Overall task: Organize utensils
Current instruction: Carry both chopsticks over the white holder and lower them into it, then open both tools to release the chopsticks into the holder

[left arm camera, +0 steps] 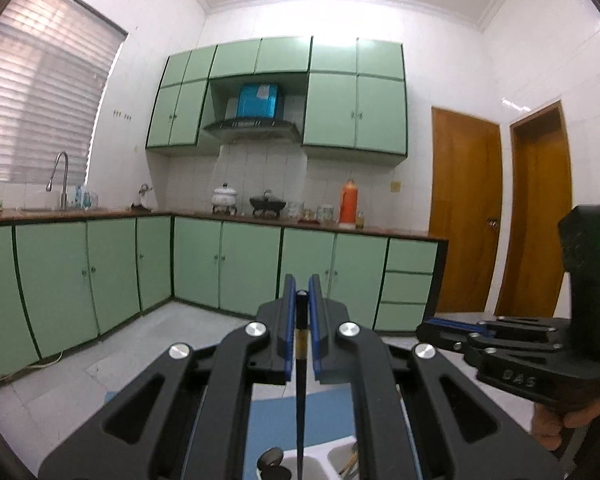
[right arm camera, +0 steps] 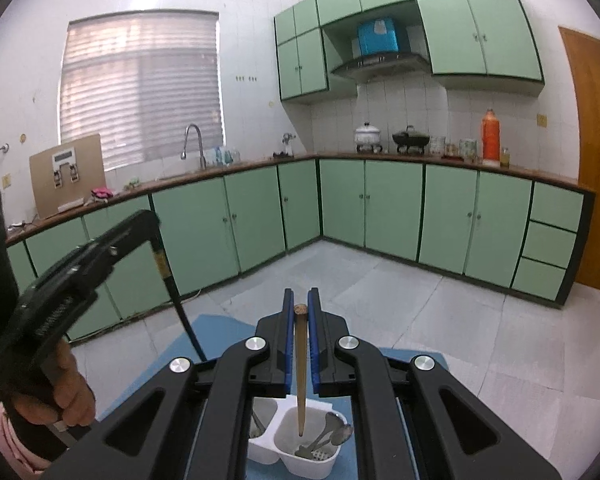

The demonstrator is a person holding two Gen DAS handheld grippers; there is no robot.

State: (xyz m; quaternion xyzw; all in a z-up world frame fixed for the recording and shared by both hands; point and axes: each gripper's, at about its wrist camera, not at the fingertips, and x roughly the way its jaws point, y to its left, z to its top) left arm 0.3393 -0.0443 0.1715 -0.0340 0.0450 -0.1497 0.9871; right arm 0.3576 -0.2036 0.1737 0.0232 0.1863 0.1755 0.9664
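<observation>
The sorting looks partly done: the white utensil caddy (right arm camera: 300,446) on the blue mat (right arm camera: 216,332) already holds metal spoons (right arm camera: 332,434) in its right-hand compartment and at least one more utensil in the left one, while two chopsticks are in the grippers and not yet dropped in. The right gripper (right arm camera: 301,312) is closed on a brown wooden chopstick (right arm camera: 300,380), held upright with its lower tip hanging inside the right compartment, so that piece seems nearly placed. The left gripper (left arm camera: 301,300) is clamped on a black chopstick (left arm camera: 300,392) with a pale band near its top; it points down toward the caddy's (left arm camera: 312,462) rim, though the gripper body hides the caddy so much that I cannot tell which compartment it is over. What appears left is releasing both sticks, and whether more utensils wait outside the caddy cannot be seen. Around them lie the tiled floor, green base cabinets (right arm camera: 392,208) well apart from the mat, and a counter with a faucet (right arm camera: 194,144), pots and an orange thermos (right arm camera: 491,134). Nothing stands between the sticks and the caddy; the likeliest nuisance is the two grippers crowding each other over the small container, and the spoons already lying in the right compartment.
</observation>
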